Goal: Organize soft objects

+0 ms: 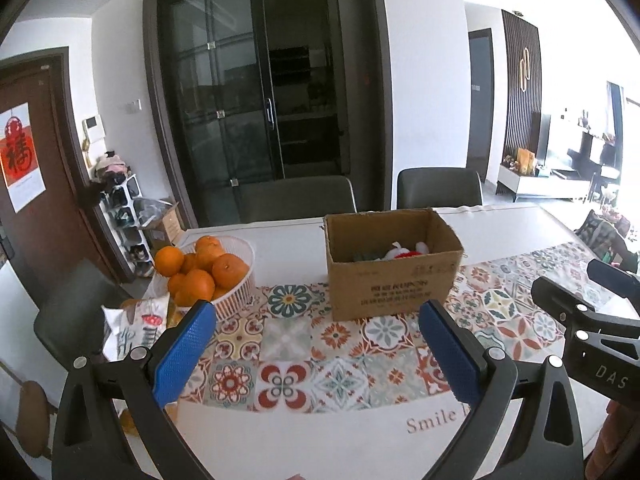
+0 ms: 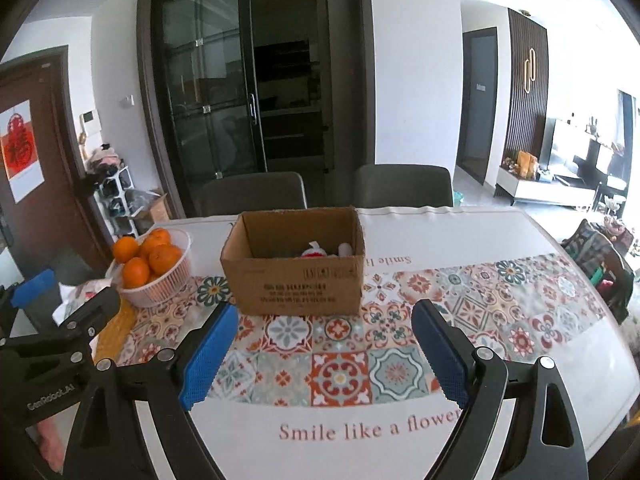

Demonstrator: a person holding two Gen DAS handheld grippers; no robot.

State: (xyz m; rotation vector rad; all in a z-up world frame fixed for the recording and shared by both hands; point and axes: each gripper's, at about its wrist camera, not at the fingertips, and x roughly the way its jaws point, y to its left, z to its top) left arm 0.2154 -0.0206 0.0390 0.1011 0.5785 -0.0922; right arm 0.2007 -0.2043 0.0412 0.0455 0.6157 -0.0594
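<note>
Both grippers fill the lower frame – left gripper (image 1: 316, 356) and right gripper (image 2: 320, 356) – jaws spread wide, nothing between them. Beyond, mid-frame on the patterned tablecloth (image 2: 340, 372), a cardboard box (image 2: 296, 268) holds soft toys (image 2: 316, 252).

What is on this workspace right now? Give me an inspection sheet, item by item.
Surface: table under a white cloth with a band of patterned tiles and the print "Smile like a flower".
Job's things: open cardboard box on the tile band; red-and-white soft toys lie inside, partly hidden by its wall.
Clutter: white basket of oranges left of the box; a printed bag beside it.
Grippers: left tool open, nothing between its blue pads; right tool open, also empty. Both are short of the box.
Cables: nothing seen.
Surroundings: two dark chairs behind the table, a glass-door cabinet, a shoe rack by the door.
</note>
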